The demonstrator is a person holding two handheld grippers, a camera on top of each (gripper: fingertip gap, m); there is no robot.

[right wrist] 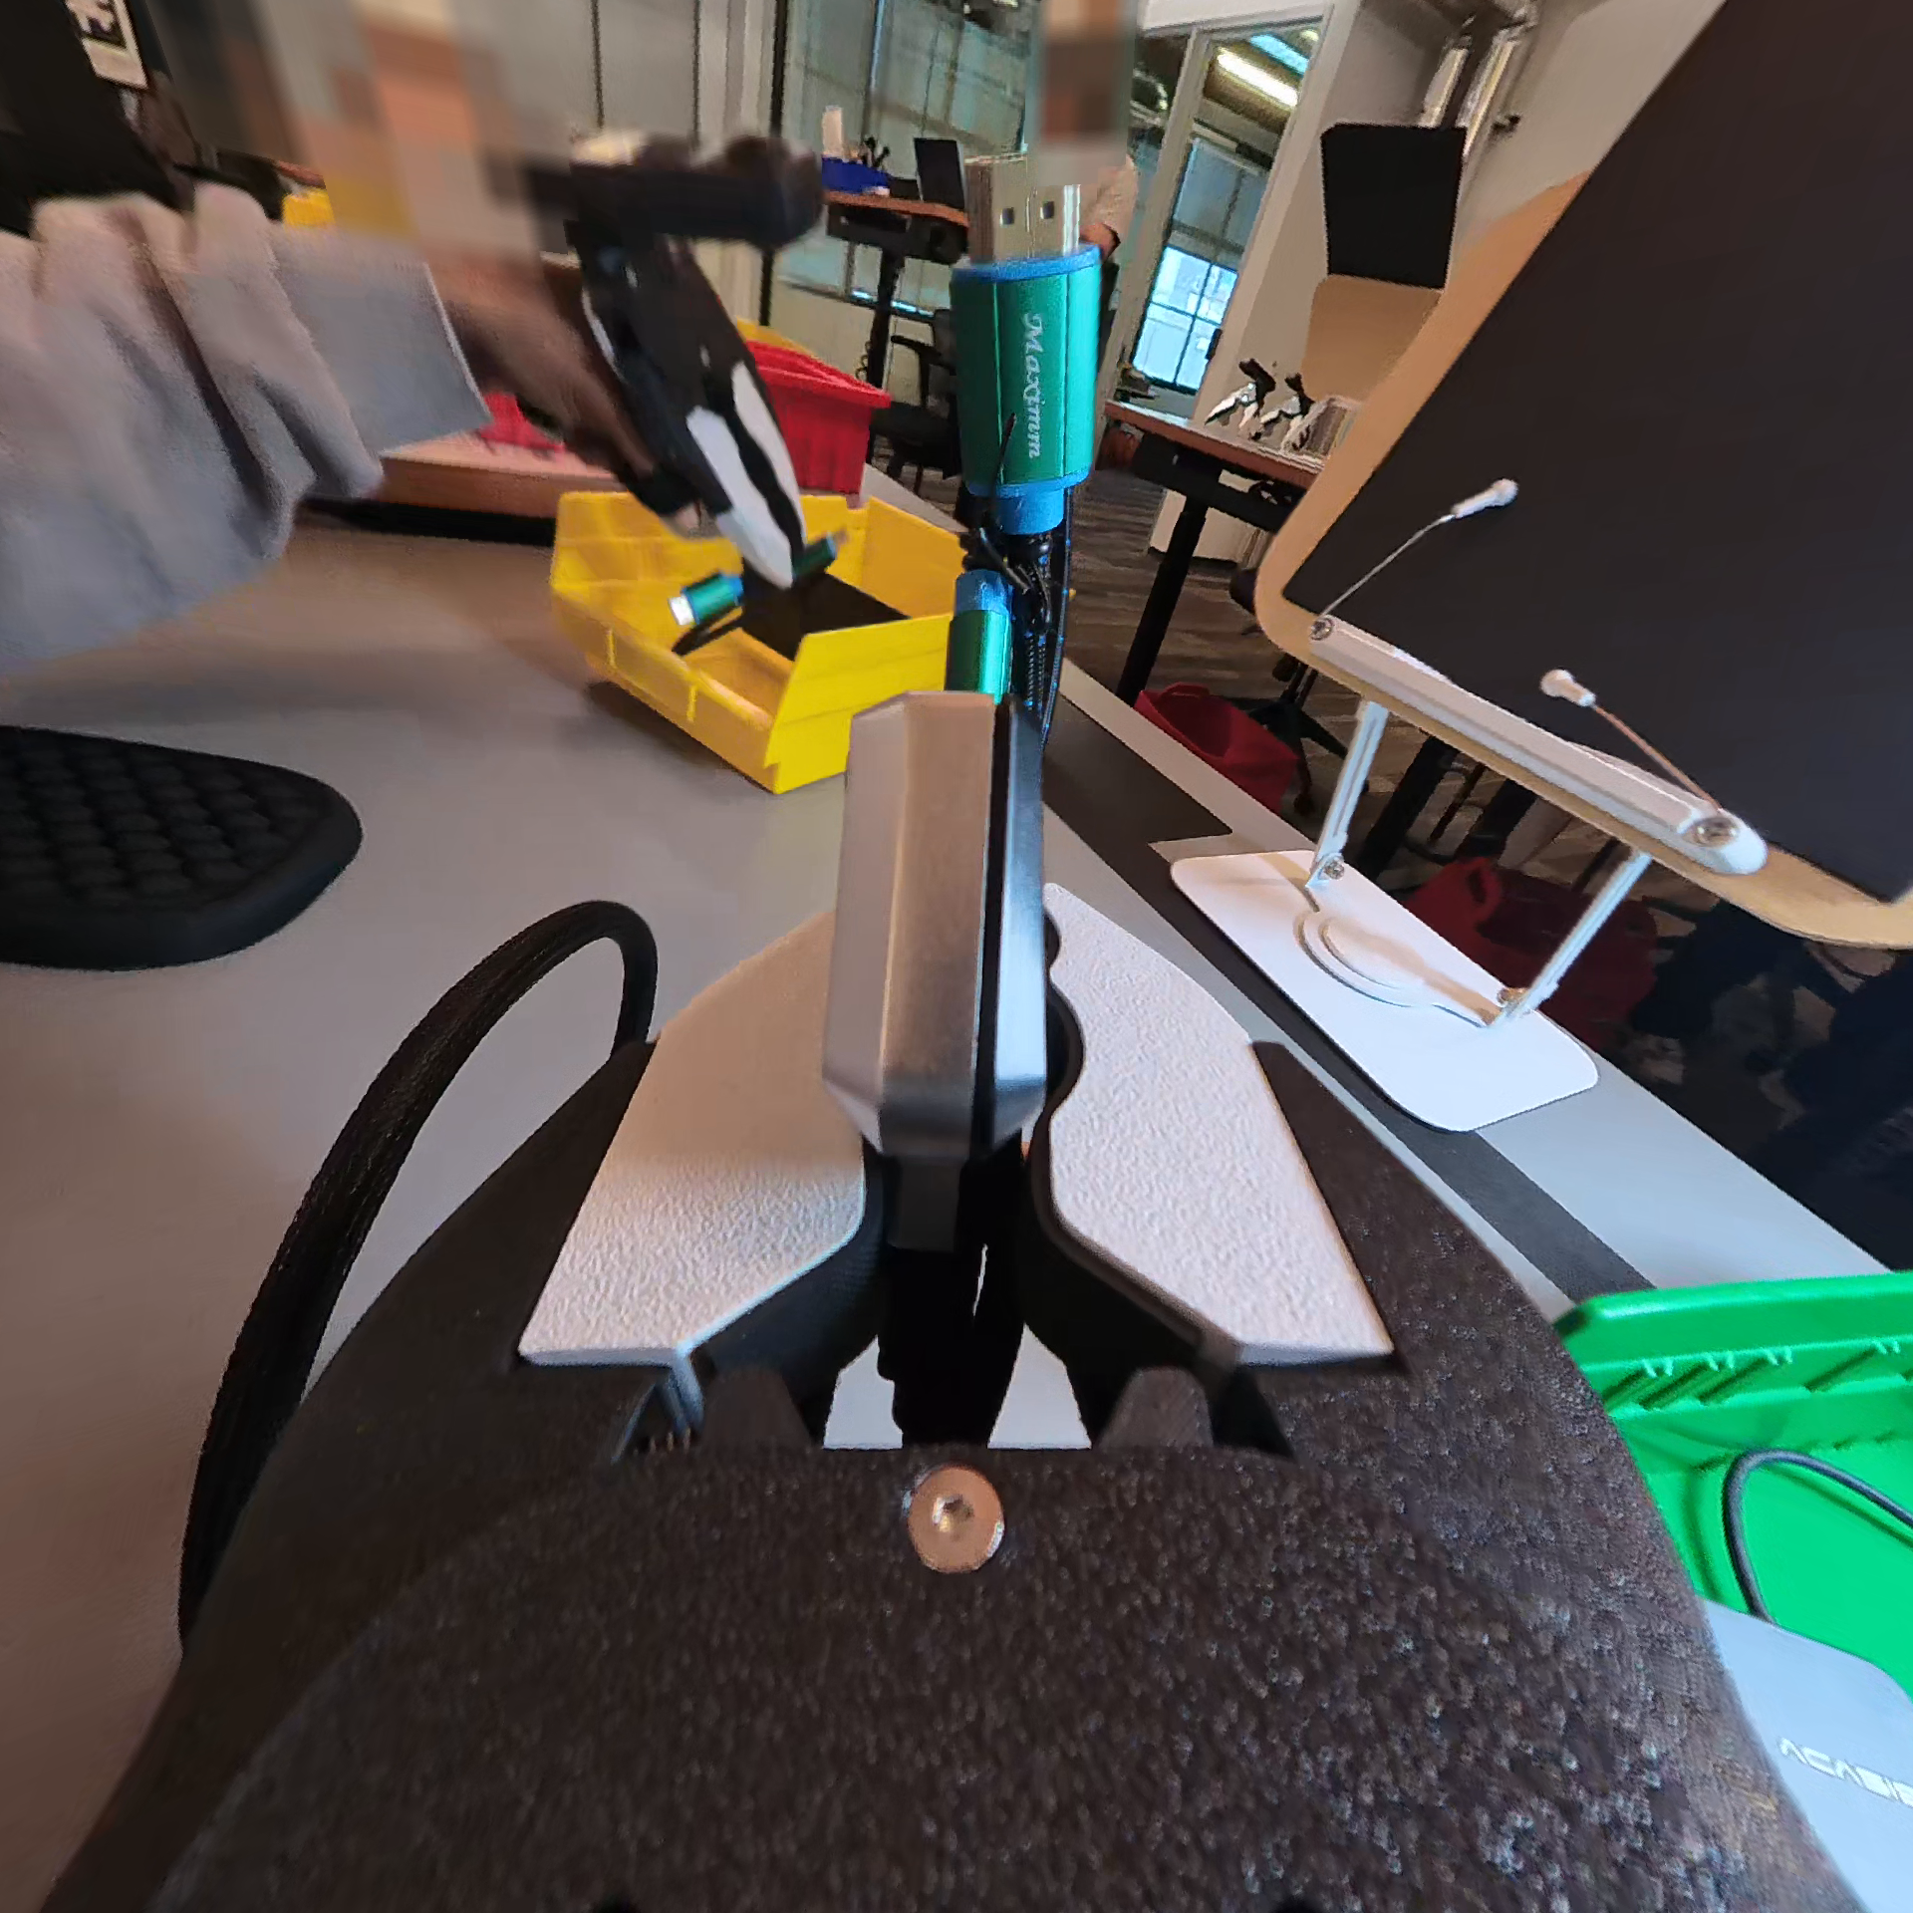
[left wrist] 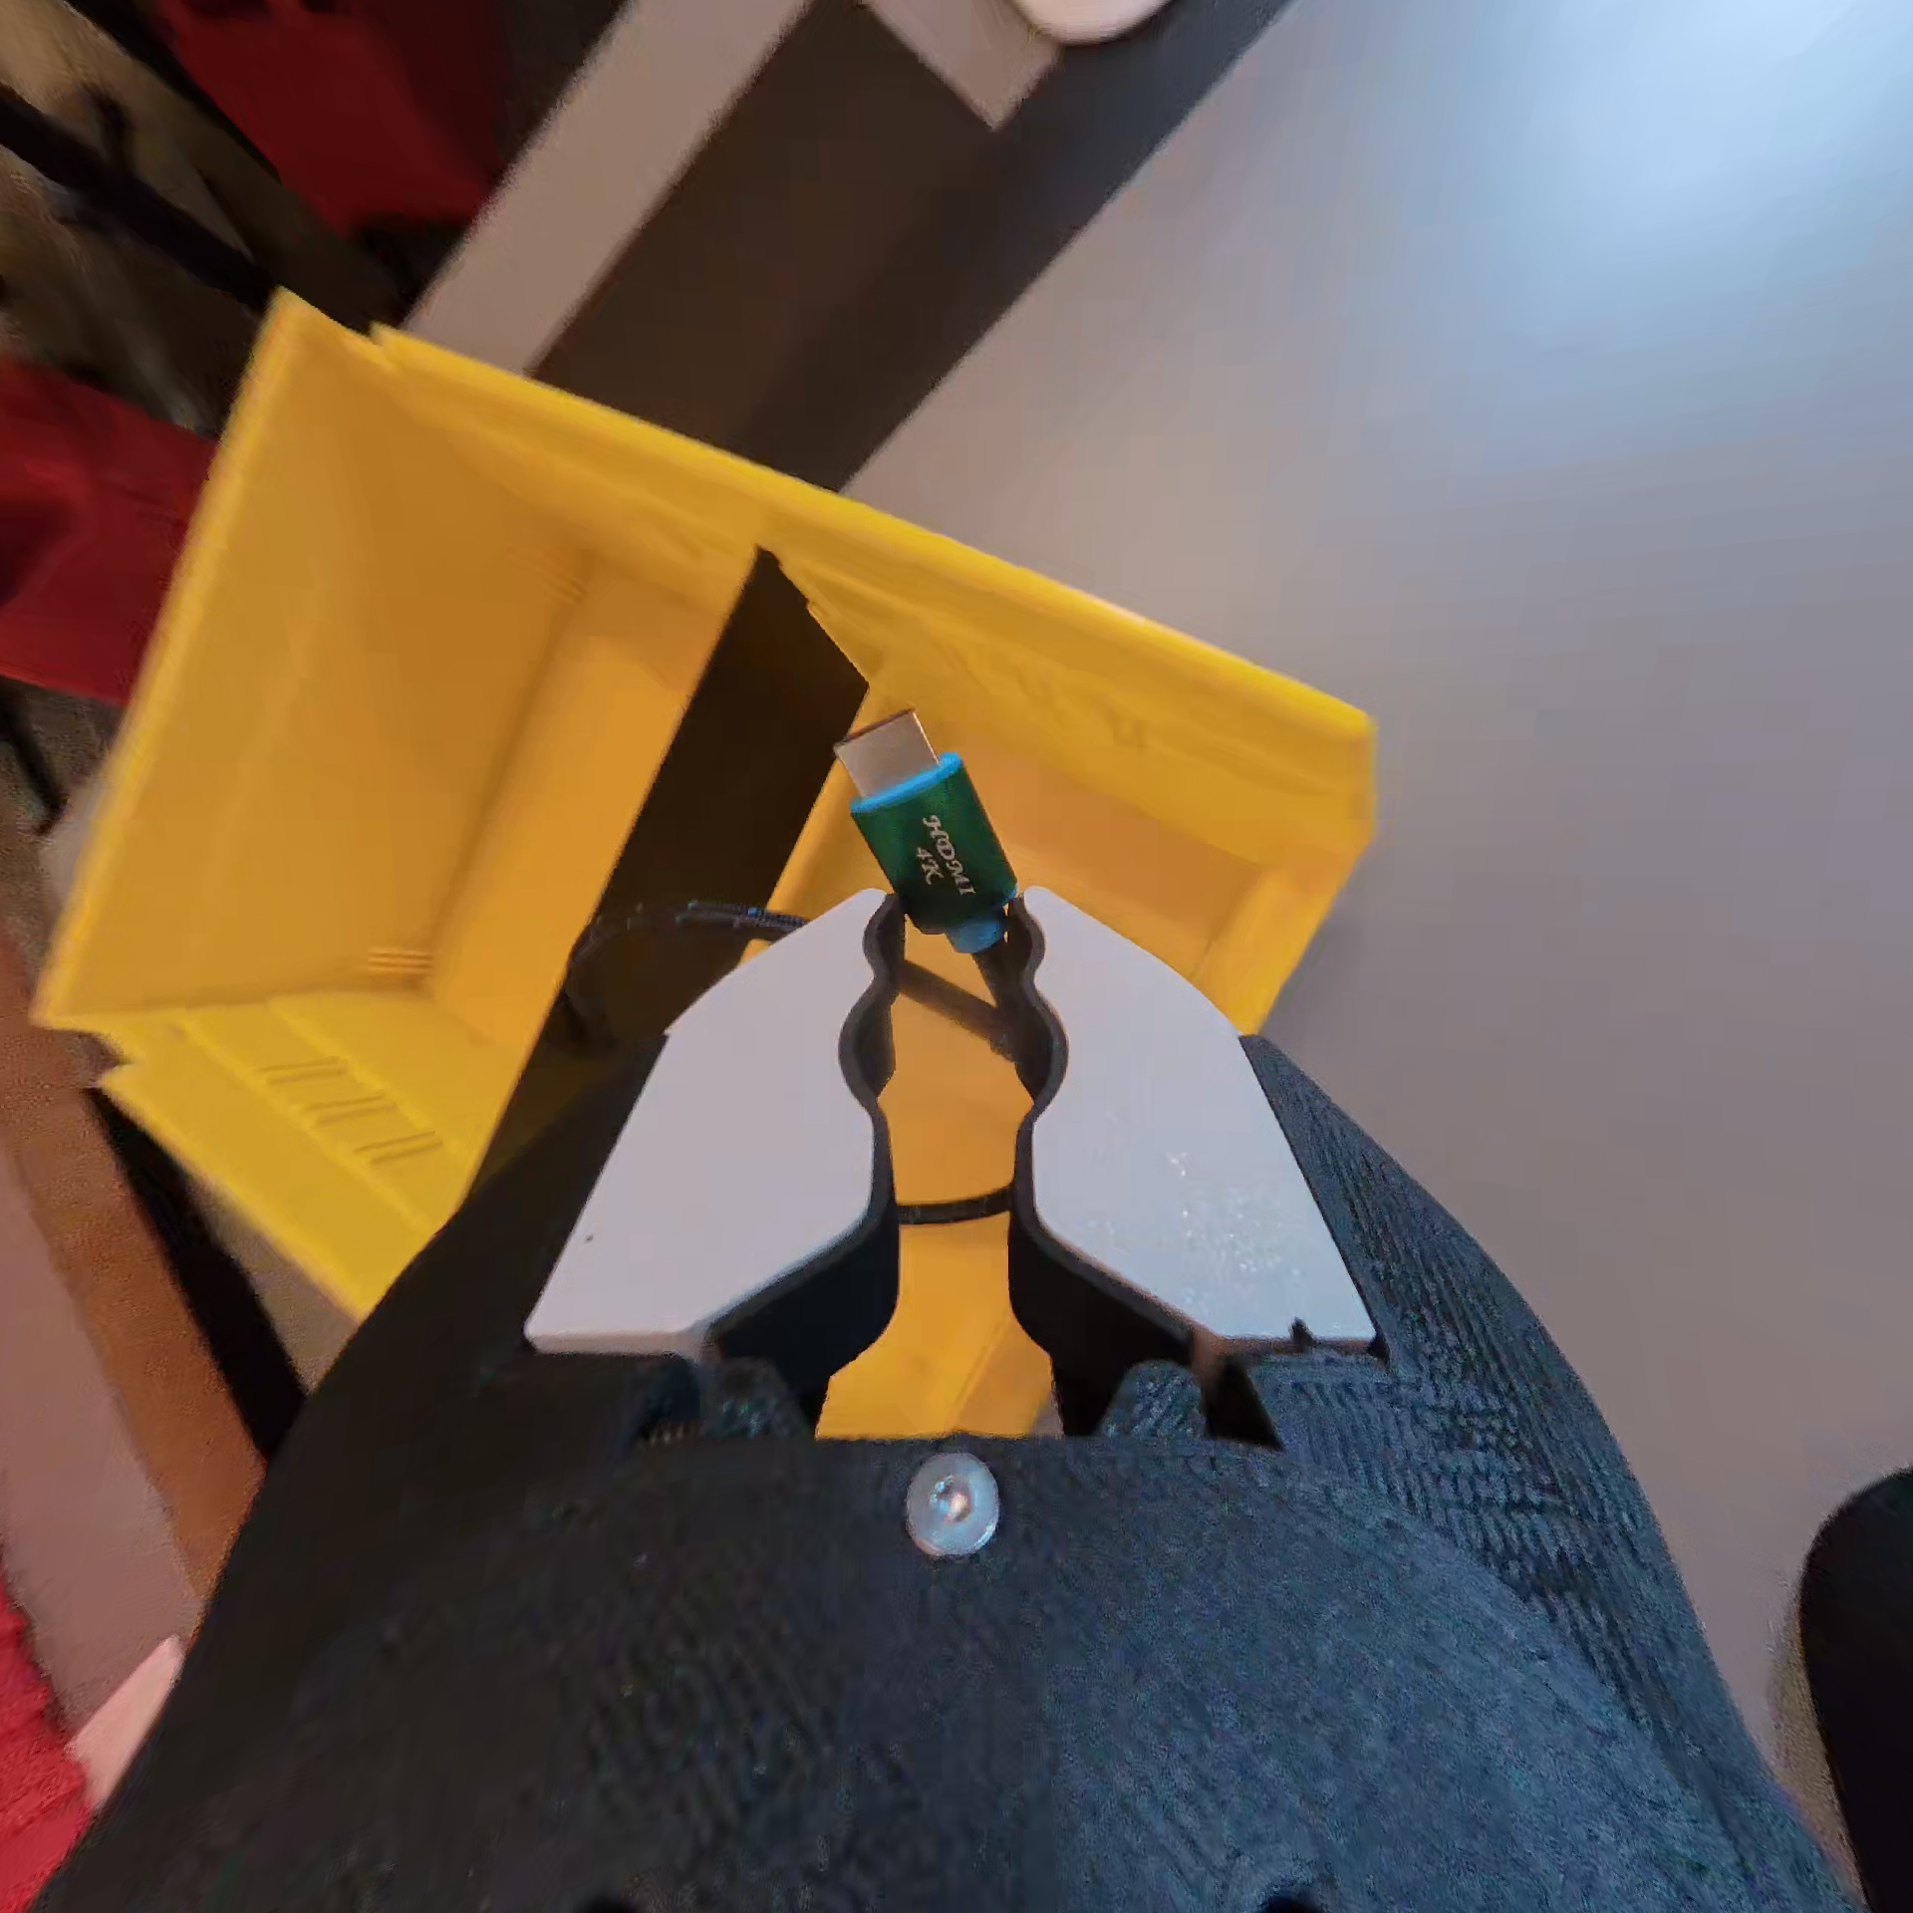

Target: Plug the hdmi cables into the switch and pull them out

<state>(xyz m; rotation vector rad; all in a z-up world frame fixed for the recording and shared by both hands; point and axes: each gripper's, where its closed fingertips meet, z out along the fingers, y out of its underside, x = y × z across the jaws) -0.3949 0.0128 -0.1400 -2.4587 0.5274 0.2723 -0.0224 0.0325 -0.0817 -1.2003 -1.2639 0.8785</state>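
Right gripper (right wrist: 958,1035) clamped on lettered grey switch (right wrist: 921,911), left gripper (left wrist: 952,921) pinching lettered green plug (left wrist: 932,849) above yellow bin (left wrist: 342,745)

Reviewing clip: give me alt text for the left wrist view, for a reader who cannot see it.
The left gripper pinches the rear end of a green HDMI plug, its metal tip pointing up and away over a yellow bin. A black flat panel stands inside the bin, and the plug's black braided cable trails to the left. The bin sits on a grey table.

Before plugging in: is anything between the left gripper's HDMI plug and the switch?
Nothing visible: the HDMI plug hangs above the yellow bin, with open air toward the switch in the right gripper.
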